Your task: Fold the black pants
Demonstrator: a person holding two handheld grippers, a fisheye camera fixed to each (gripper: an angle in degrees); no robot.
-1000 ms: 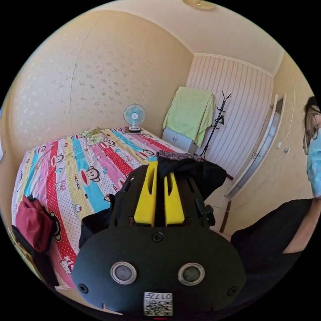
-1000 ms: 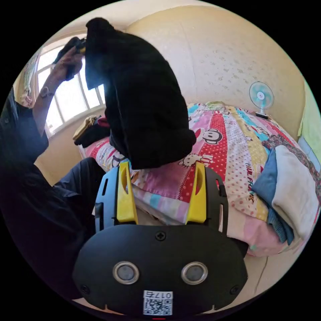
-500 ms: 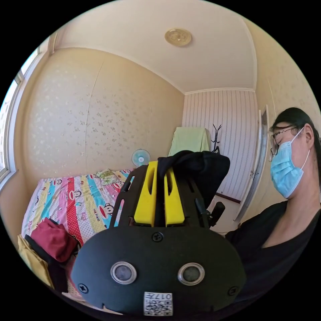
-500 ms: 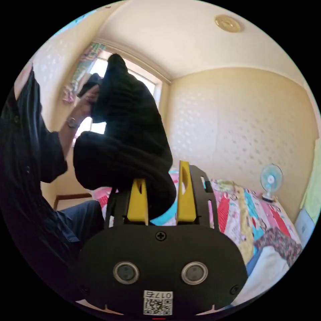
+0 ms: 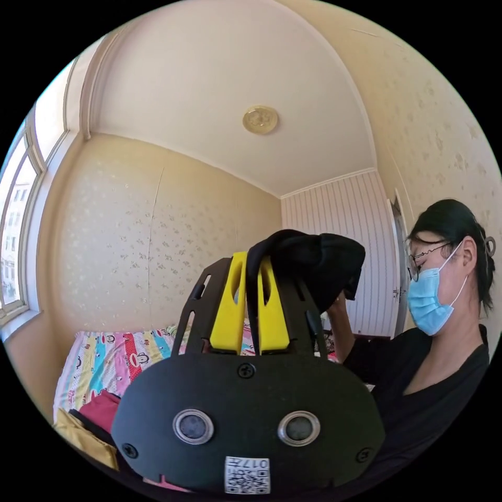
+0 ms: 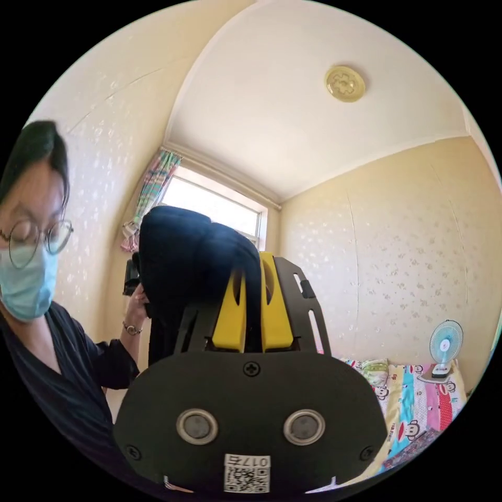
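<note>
Black pants [image 5: 314,261]: held up in the air, bunched over both tools.
Left gripper [image 5: 250,266]: jaws clamped on the cloth.
Right gripper [image 6: 253,272]: jaws apparently pinching it too.
Bed [image 5: 104,361]: below.

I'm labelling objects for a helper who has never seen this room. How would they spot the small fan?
Start at the bed with the bright striped cartoon sheet in the right gripper view and follow it to the far wall. There stands the small pale-blue round desk fan on a white base. It is the one upright, round thing among flat bedding.
</note>
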